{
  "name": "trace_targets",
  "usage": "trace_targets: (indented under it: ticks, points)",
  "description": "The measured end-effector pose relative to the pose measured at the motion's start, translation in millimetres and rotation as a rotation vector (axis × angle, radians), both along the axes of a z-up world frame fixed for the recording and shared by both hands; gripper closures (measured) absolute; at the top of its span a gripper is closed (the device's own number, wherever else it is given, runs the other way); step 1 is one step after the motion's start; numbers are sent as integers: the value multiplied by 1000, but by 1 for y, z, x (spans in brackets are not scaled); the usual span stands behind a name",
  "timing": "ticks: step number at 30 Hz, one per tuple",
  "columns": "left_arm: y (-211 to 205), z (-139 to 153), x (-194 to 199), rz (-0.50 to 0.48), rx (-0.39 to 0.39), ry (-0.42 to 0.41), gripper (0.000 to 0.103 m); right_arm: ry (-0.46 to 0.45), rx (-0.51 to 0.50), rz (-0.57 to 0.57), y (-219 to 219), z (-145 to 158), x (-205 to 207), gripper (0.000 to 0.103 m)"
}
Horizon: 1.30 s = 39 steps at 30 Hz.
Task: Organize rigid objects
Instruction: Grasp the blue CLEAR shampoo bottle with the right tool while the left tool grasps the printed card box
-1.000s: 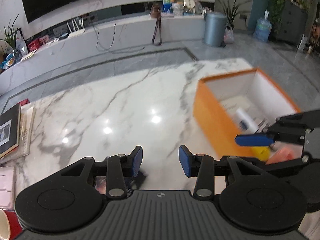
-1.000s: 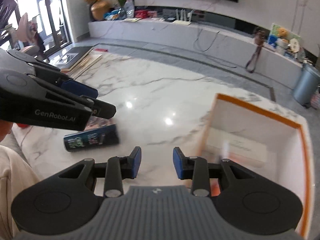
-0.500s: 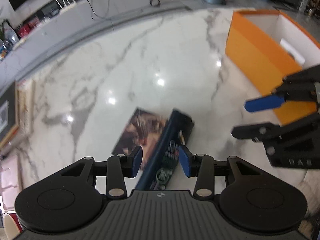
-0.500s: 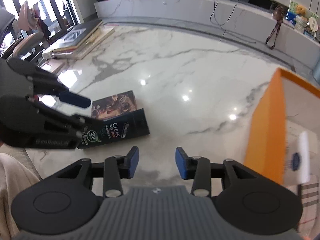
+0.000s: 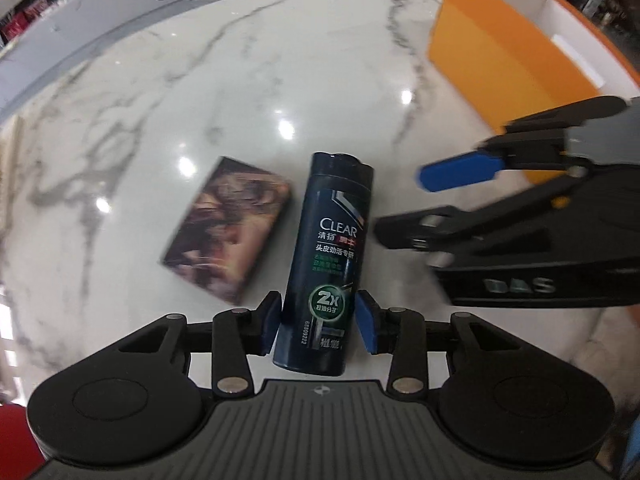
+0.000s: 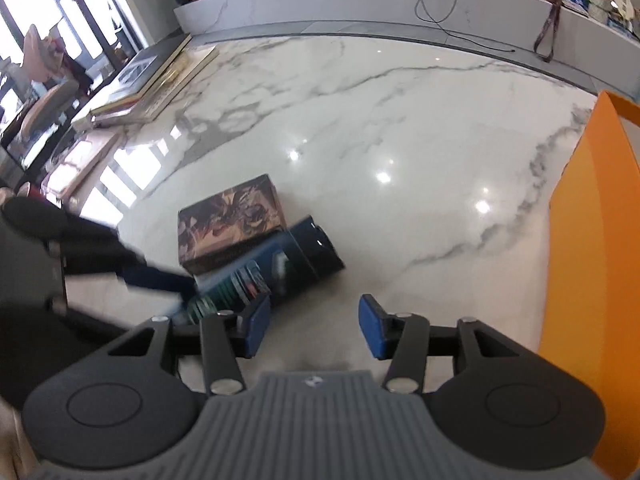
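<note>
Between the left gripper's [image 5: 320, 329] spread pads lies the bottle [image 5: 328, 264], base end nearest, on the marble; a box [image 5: 228, 228] lies left, the bin [image 5: 500, 52] far right. Ahead-left of the right gripper [image 6: 314, 330], spread and holding nothing, lie bottle [image 6: 280, 268] and box [image 6: 232, 220], touching.

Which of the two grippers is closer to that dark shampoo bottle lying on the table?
Left. The left gripper has its open fingers on either side of the shampoo bottle. The right gripper hangs open off to the bottle's side, toward the orange box.
</note>
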<state>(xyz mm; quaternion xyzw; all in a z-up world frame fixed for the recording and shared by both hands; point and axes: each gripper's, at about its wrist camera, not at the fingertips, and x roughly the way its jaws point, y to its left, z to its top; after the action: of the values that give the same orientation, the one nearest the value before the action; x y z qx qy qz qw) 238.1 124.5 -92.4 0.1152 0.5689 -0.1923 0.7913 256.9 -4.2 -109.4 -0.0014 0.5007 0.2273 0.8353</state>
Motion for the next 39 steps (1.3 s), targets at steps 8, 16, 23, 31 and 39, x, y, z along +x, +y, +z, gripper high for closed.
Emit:
trace_targets:
  ticks: [8, 16, 23, 31, 39]
  points:
    - [-7, 2, -4, -49, -49, 12, 59, 56, 30, -63, 0, -7, 8, 41]
    - [7, 16, 5, -72, 66, -62, 45, 95, 74, -86, 10, -16, 16, 40]
    - [15, 14, 10, -112, 165, -185, 30, 87, 44, -83, 15, -19, 21, 42]
    - [5, -8, 28, -222, 249, -244, 25, 30, -55, -72, 10, -16, 26, 44]
    - [9, -21, 41, -163, 176, -205, 24, 46, -84, -55, 15, -23, 22, 43]
